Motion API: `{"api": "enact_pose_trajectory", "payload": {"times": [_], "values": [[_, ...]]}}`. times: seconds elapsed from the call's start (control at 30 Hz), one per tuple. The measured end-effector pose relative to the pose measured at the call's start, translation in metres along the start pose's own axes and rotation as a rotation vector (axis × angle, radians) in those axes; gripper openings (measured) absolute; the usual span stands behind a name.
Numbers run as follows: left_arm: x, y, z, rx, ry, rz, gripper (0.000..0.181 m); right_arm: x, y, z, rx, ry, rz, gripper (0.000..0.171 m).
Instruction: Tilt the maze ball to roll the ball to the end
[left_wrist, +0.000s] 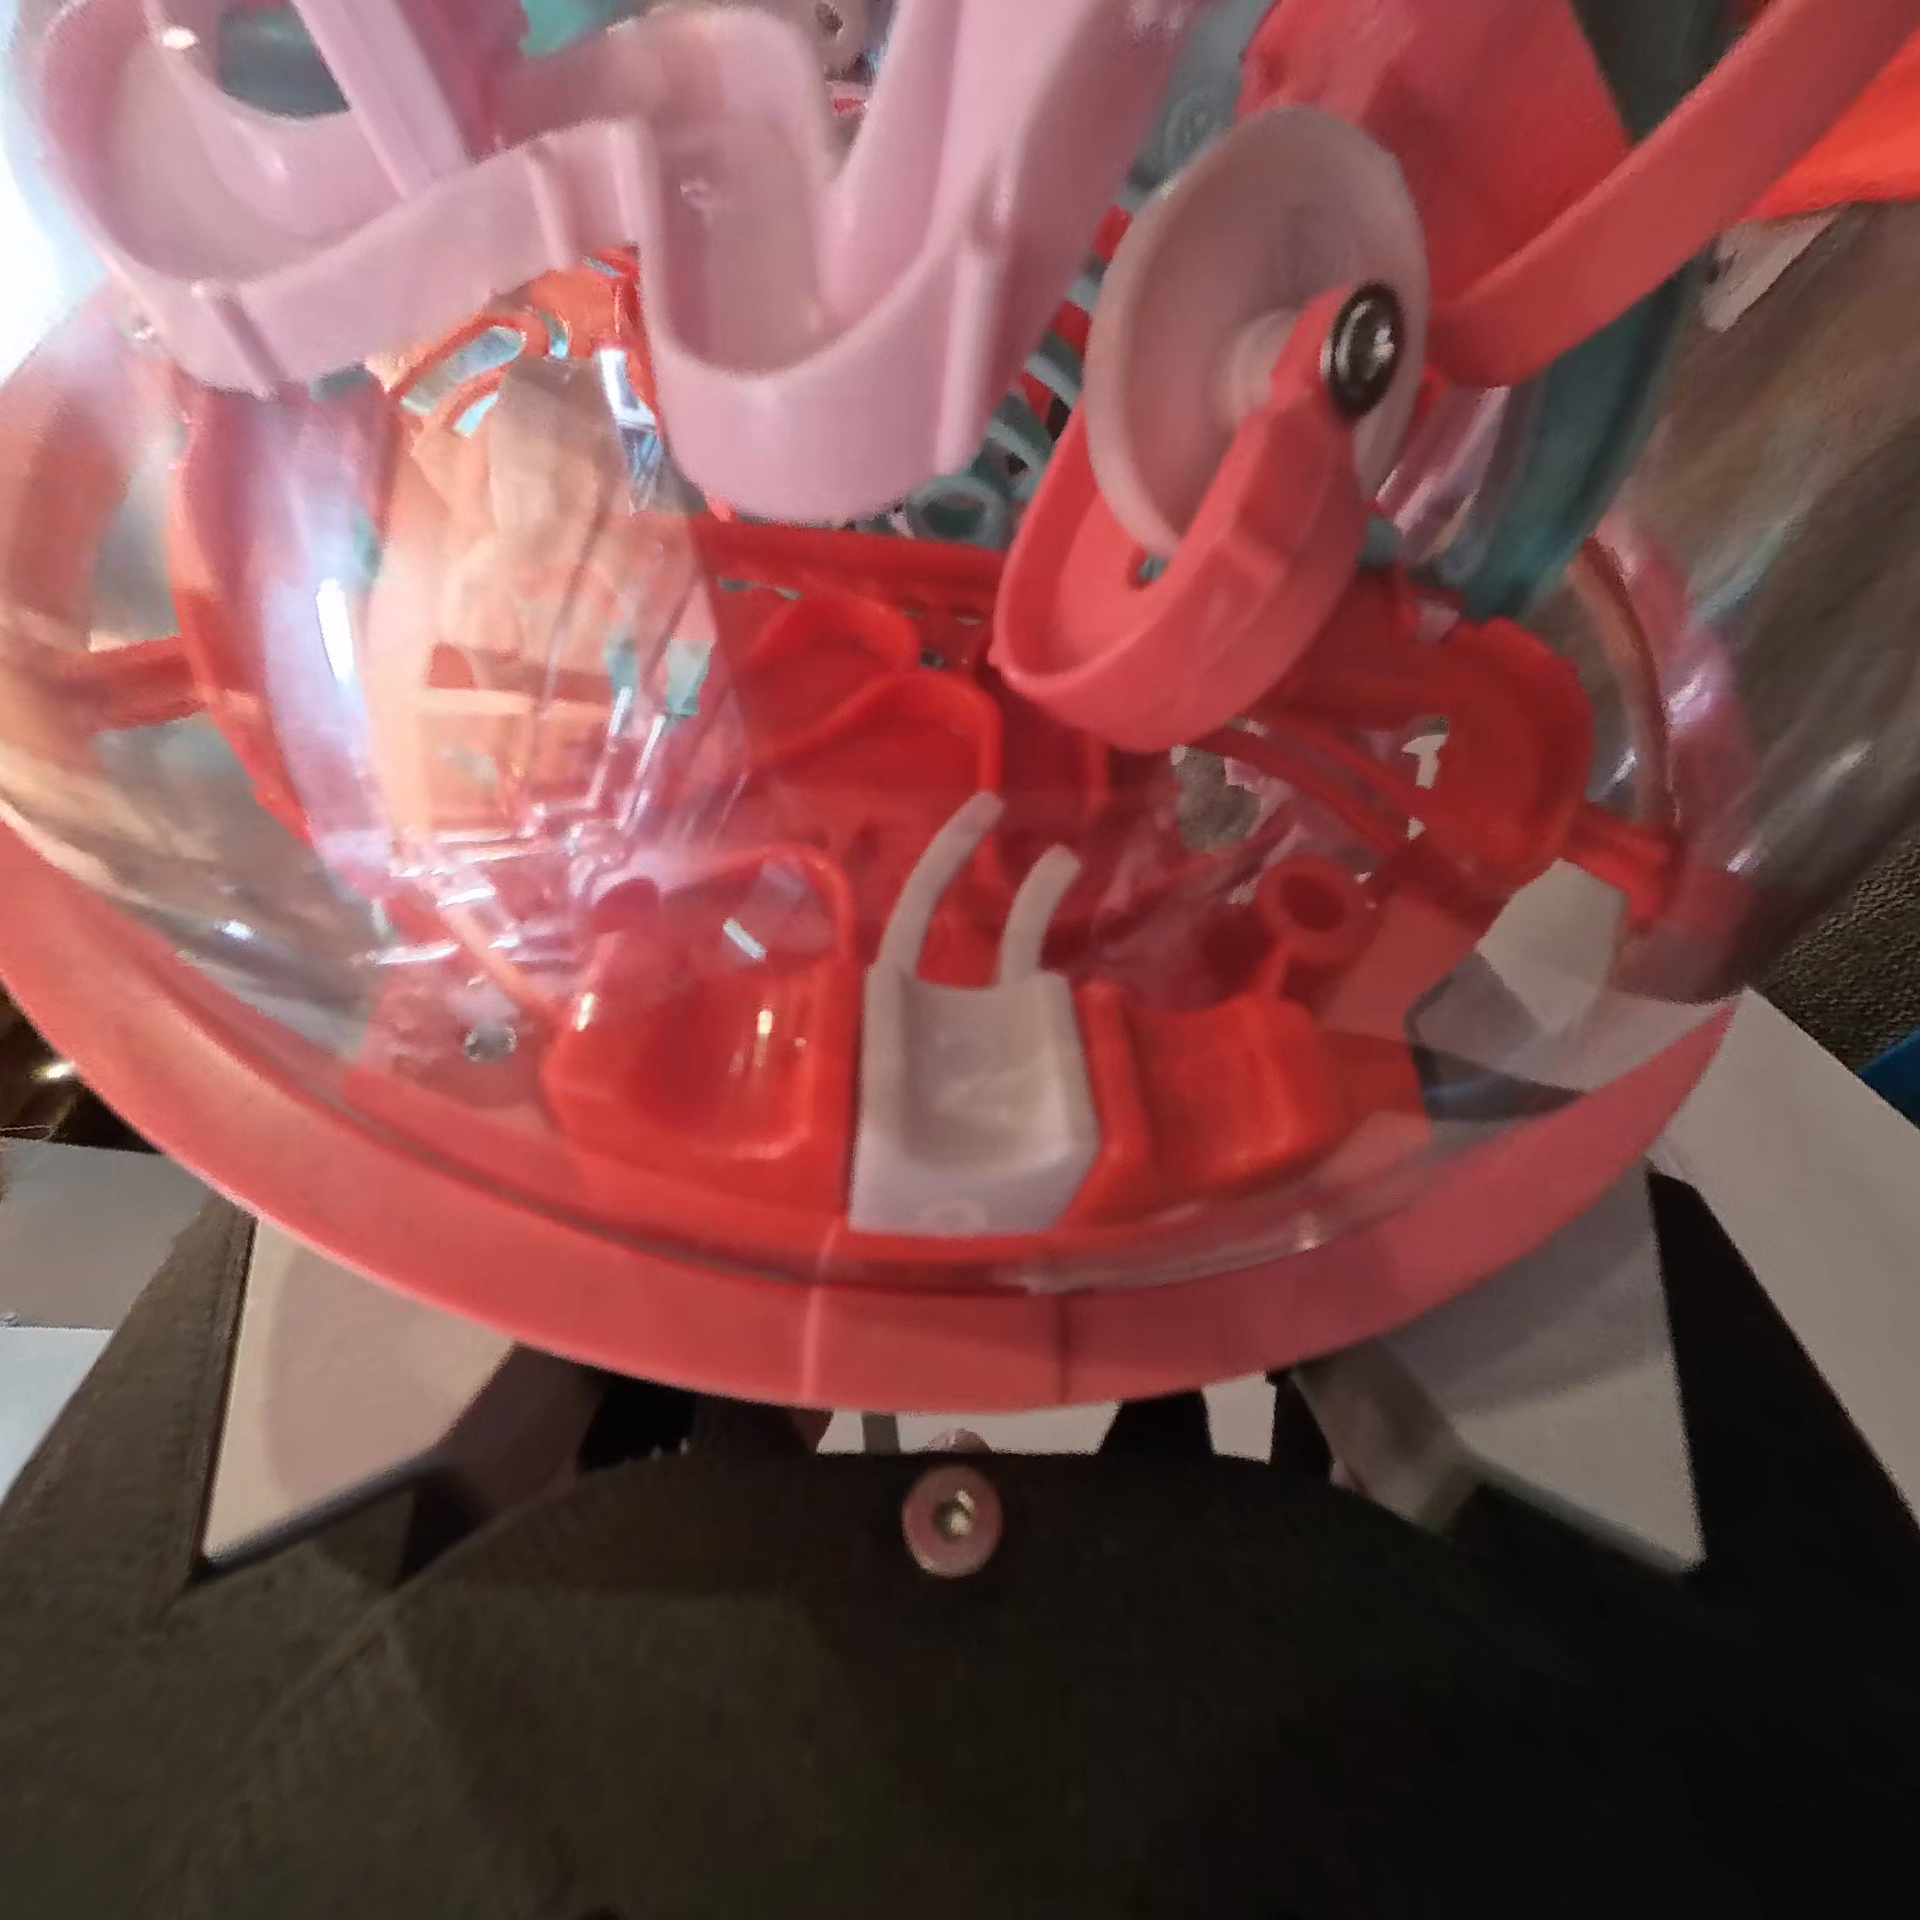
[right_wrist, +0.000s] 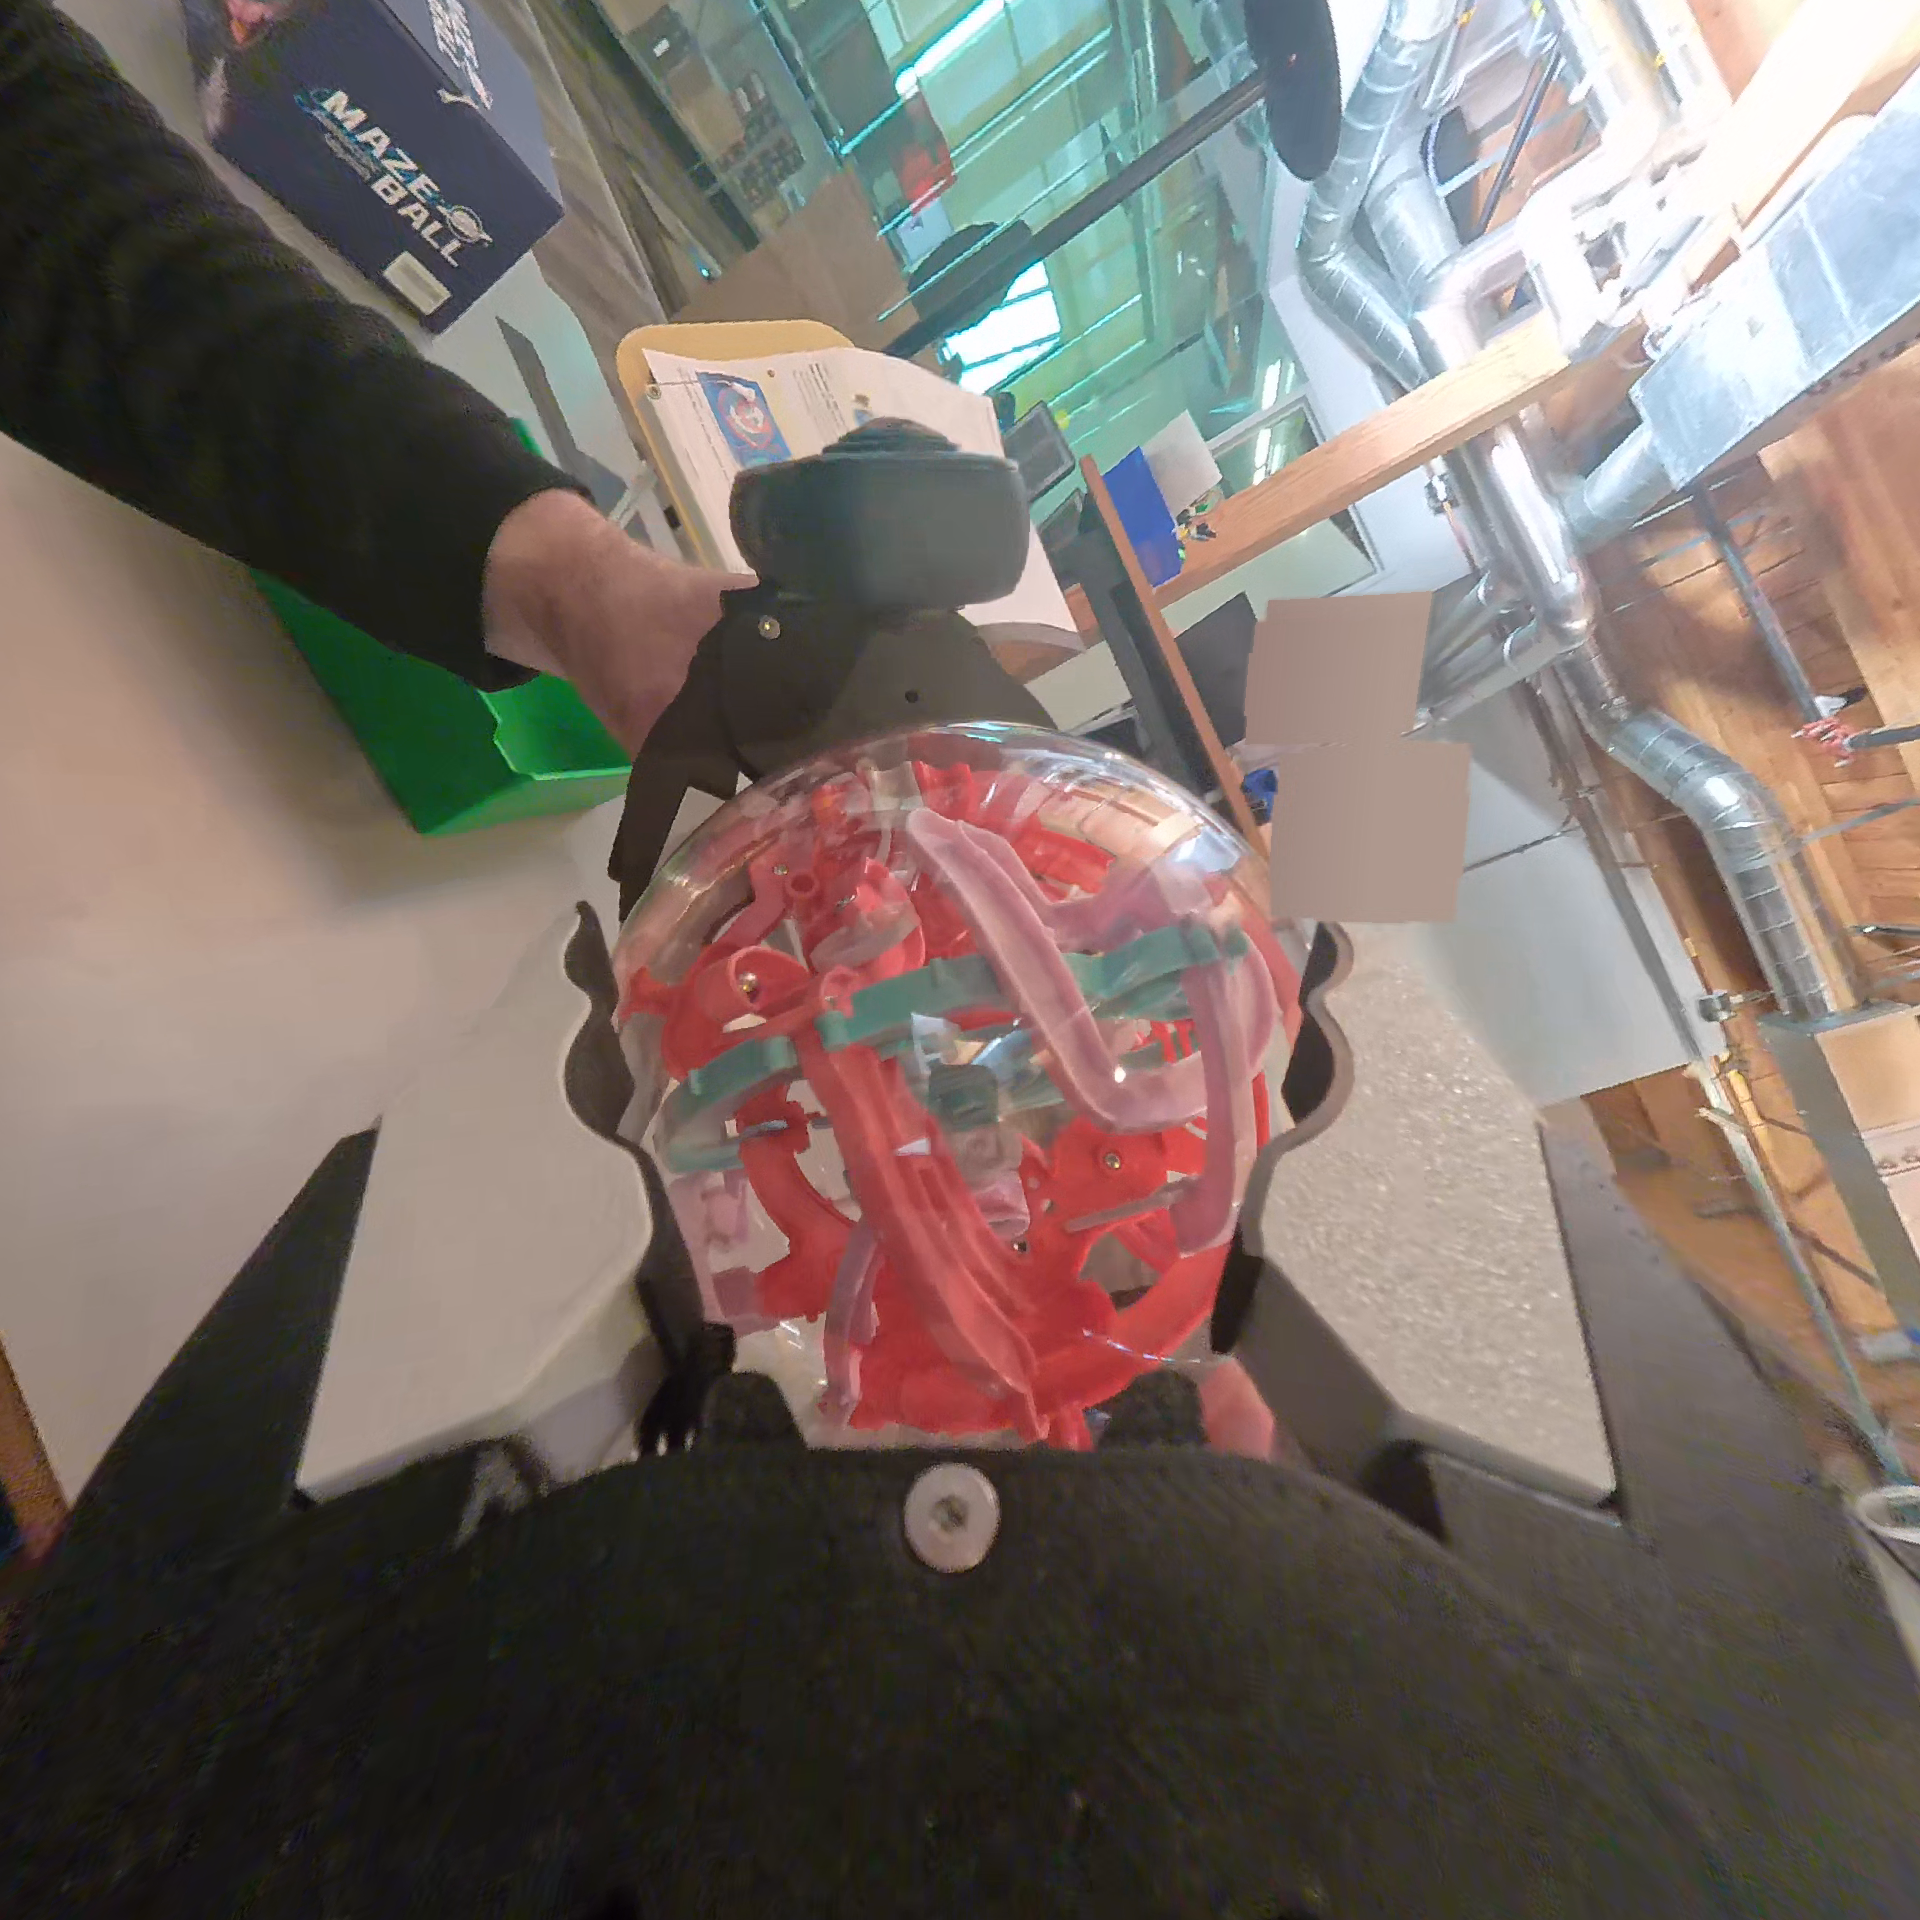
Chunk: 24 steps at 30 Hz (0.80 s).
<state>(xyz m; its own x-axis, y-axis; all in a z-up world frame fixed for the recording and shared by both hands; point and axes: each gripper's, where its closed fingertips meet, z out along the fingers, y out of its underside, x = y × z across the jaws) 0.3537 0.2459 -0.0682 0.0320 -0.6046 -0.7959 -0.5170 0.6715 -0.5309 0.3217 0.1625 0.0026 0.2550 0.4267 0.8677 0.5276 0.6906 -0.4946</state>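
The maze ball (right_wrist: 951, 1070) is a clear sphere with red, pink and teal tracks inside. In the right wrist view it sits between my right gripper's (right_wrist: 956, 940) two wavy-edged fingers (right_wrist: 594, 1049), which are shut on its sides and hold it above the table edge. My left gripper (right_wrist: 831, 665) holds the ball's far side, with one black finger (right_wrist: 655, 821) against the shell. In the left wrist view the ball (left_wrist: 831, 727) fills the frame, its red rim ring (left_wrist: 935, 1320) close to my left gripper (left_wrist: 935, 1382). I cannot pick out the small ball inside.
A white table (right_wrist: 208, 987) lies to the left, with a green bin (right_wrist: 457, 717) and a dark blue box (right_wrist: 395, 177) on it. A person's hand (right_wrist: 592, 613) in a dark sleeve holds the left gripper. Grey floor (right_wrist: 1455, 1143) lies to the right.
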Motion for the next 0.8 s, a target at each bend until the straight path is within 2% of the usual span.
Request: {"api": "enact_pose_trajectory", "payload": {"times": [0.8], "values": [[0.0058, 0.0029, 0.0092, 0.077, 0.017, -0.071, 0.156, -0.0065, 0.004, 0.0047, -0.04, -0.072, 0.006, 0.127]]}}
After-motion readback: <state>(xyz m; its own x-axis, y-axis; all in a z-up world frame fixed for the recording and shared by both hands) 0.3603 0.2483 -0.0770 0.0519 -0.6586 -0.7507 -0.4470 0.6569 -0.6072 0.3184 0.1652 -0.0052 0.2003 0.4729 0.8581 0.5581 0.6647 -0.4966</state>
